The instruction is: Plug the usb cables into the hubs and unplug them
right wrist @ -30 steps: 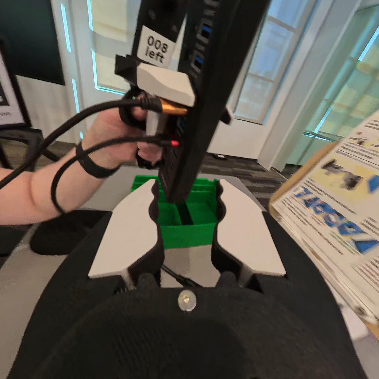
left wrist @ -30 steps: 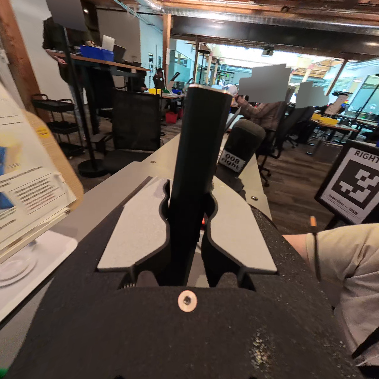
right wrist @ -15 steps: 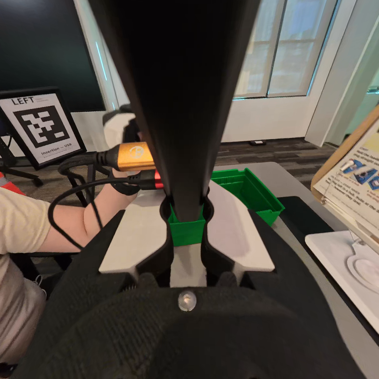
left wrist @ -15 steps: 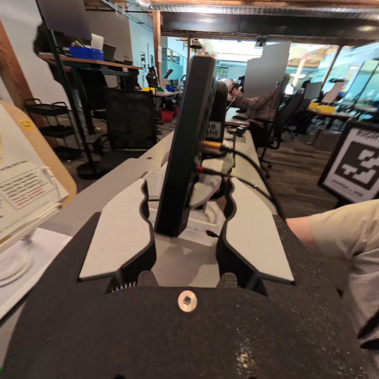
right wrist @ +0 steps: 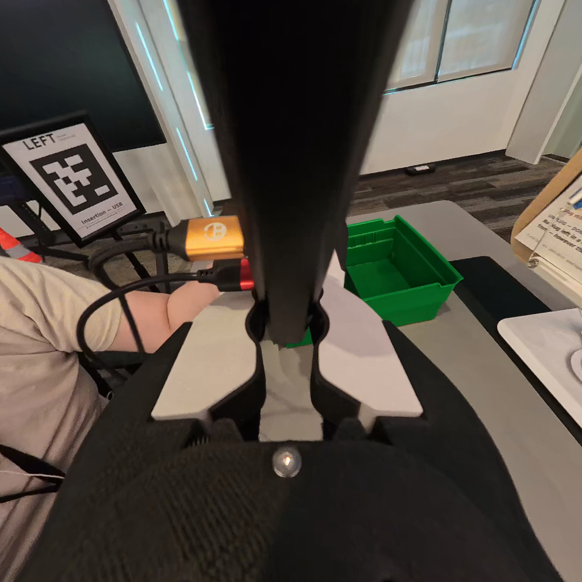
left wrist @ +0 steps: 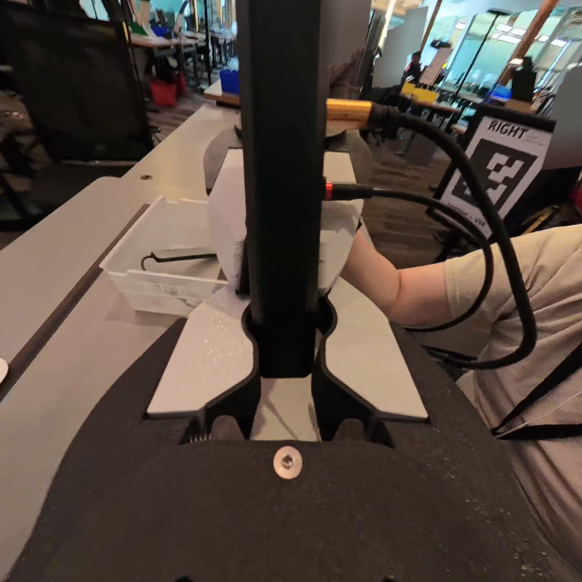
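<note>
Gripping the same black USB hub [left wrist: 283,176] from opposite sides, both tools are clamped on its lower end: the left gripper [left wrist: 285,318] has its grey-faced fingers [left wrist: 208,356] pressed against the hub's edges, and the right gripper [right wrist: 287,318] pinches it in the same way, with the hub standing upright and running out of the top of each view. Two cables are plugged into one face of the hub, one above the other: a thick braided cable with a gold plug [right wrist: 214,238] on top and a thinner cable with a red-collared black plug [right wrist: 234,275] just below; both leads loop down past the person's bare forearm [left wrist: 387,283] and beige sleeve [left wrist: 516,283]. On the grey table [left wrist: 47,252], beyond the left gripper, sits a clear plastic bin [left wrist: 157,283] with a dark cable end inside; beyond the right gripper sits a green bin [right wrist: 403,277]. Farther back a framed marker sign [right wrist: 72,179] stands off the table
</note>
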### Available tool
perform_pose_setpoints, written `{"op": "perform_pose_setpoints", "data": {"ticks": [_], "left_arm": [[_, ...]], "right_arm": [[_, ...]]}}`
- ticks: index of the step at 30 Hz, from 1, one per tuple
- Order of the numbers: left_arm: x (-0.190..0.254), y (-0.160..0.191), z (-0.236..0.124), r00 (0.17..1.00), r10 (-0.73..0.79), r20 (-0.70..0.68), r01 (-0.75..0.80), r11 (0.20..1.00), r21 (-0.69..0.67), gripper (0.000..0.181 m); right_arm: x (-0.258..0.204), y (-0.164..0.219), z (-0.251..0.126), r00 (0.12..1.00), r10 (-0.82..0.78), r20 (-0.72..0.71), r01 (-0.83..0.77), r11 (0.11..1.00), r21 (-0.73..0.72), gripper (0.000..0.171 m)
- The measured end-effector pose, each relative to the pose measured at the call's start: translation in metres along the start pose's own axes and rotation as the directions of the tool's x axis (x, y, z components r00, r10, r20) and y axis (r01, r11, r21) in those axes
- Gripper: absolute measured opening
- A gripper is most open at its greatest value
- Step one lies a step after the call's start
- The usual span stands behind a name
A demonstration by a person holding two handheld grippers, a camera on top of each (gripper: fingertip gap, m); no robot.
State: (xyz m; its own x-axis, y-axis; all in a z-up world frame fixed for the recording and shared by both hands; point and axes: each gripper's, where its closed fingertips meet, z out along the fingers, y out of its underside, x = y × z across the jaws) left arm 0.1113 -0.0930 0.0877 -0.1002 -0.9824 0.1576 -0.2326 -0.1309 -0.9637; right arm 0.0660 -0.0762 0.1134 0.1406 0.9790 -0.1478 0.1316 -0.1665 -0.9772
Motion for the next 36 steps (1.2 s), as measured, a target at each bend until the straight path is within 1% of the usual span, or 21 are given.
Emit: {"op": "perform_pose_setpoints", "data": {"ticks": [1,2,4,6,7,9,11,13,14,16,19,21,22,24,27,31,33,35,36], "left_arm": [[-0.001,-0.003,0.000,1.000,0.001,-0.014,-0.001,1.000,0.031,0.031],[-0.003,-0.005,0.000,1.000,-0.021,-0.023,0.023,0.998,0.054,0.031],[-0.005,-0.005,0.002,0.997,-0.052,-0.054,0.056,0.995,0.077,0.031],[-0.010,-0.005,0.006,0.996,-0.076,-0.047,0.080,0.993,0.087,0.031],[-0.012,-0.003,0.008,0.995,-0.088,-0.046,0.091,0.992,0.084,0.031],[-0.013,-0.001,0.009,0.994,-0.095,-0.059,0.100,0.992,0.080,0.031],[-0.013,-0.002,0.008,0.993,-0.097,-0.066,0.102,0.991,0.086,0.031],[-0.012,-0.001,0.009,0.995,-0.078,-0.060,0.082,0.994,0.071,0.031],[-0.010,0.000,0.010,0.996,-0.069,-0.058,0.073,0.995,0.064,0.031],[-0.005,-0.002,0.013,0.994,-0.079,-0.079,0.085,0.994,0.067,0.031],[0.003,-0.007,0.010,0.982,-0.099,-0.163,0.117,0.988,0.104,0.030],[0.006,-0.009,0.010,0.982,-0.078,-0.171,0.097,0.989,0.109,0.030],[0.003,-0.009,0.010,0.987,-0.077,-0.138,0.092,0.990,0.104,0.030],[-0.004,-0.009,0.011,0.994,-0.086,-0.071,0.094,0.990,0.106,0.031],[-0.008,0.000,0.015,0.995,-0.084,-0.058,0.087,0.994,0.061,0.031],[-0.006,-0.006,0.018,0.991,-0.103,-0.080,0.111,0.989,0.102,0.031],[-0.007,0.004,0.023,0.993,-0.088,-0.077,0.092,0.994,0.050,0.031],[-0.013,0.014,0.030,0.998,-0.057,-0.033,0.058,0.998,0.002,0.030],[-0.016,0.014,0.032,0.999,-0.044,-0.007,0.044,0.999,0.003,0.030]], "right_arm": [[0.002,-0.001,-0.003,1.000,0.009,-0.018,-0.008,1.000,0.003,0.033],[0.005,-0.002,-0.007,0.999,0.015,-0.048,-0.015,1.000,0.002,0.034],[0.014,0.000,-0.016,0.991,-0.026,-0.130,0.023,0.999,-0.026,0.042],[0.020,0.001,-0.026,0.977,-0.086,-0.196,0.077,0.995,-0.056,0.042],[0.021,0.002,-0.030,0.972,-0.107,-0.211,0.094,0.993,-0.067,0.038],[0.022,0.005,-0.037,0.967,-0.127,-0.222,0.108,0.989,-0.096,0.038],[0.019,0.007,-0.045,0.973,-0.125,-0.196,0.107,0.989,-0.097,0.039],[0.010,0.003,-0.053,0.990,-0.077,-0.122,0.072,0.996,-0.045,0.047],[0.007,0.001,-0.056,0.995,-0.052,-0.084,0.050,0.999,-0.018,0.048],[0.001,-0.004,-0.057,0.999,-0.028,-0.022,0.029,0.999,0.025,0.047],[-0.007,-0.016,-0.055,0.998,-0.018,0.064,0.010,0.993,0.118,0.041],[-0.009,-0.022,-0.056,0.989,0.051,0.140,-0.074,0.983,0.167,0.036],[-0.007,-0.023,-0.056,0.981,0.098,0.167,-0.128,0.976,0.179,0.034],[0.005,-0.026,-0.055,0.983,0.134,0.128,-0.159,0.964,0.212,0.029],[0.012,-0.024,-0.049,0.989,0.127,0.072,-0.139,0.969,0.206,0.027],[0.010,-0.015,-0.038,0.993,0.103,0.061,-0.111,0.983,0.145,0.027],[0.011,-0.012,-0.033,0.995,0.094,0.044,-0.099,0.988,0.122,0.027],[0.013,-0.008,-0.029,0.996,0.089,0.027,-0.091,0.990,0.104,0.027],[0.015,-0.007,-0.029,0.996,0.083,0.021,-0.085,0.991,0.103,0.027]]}}
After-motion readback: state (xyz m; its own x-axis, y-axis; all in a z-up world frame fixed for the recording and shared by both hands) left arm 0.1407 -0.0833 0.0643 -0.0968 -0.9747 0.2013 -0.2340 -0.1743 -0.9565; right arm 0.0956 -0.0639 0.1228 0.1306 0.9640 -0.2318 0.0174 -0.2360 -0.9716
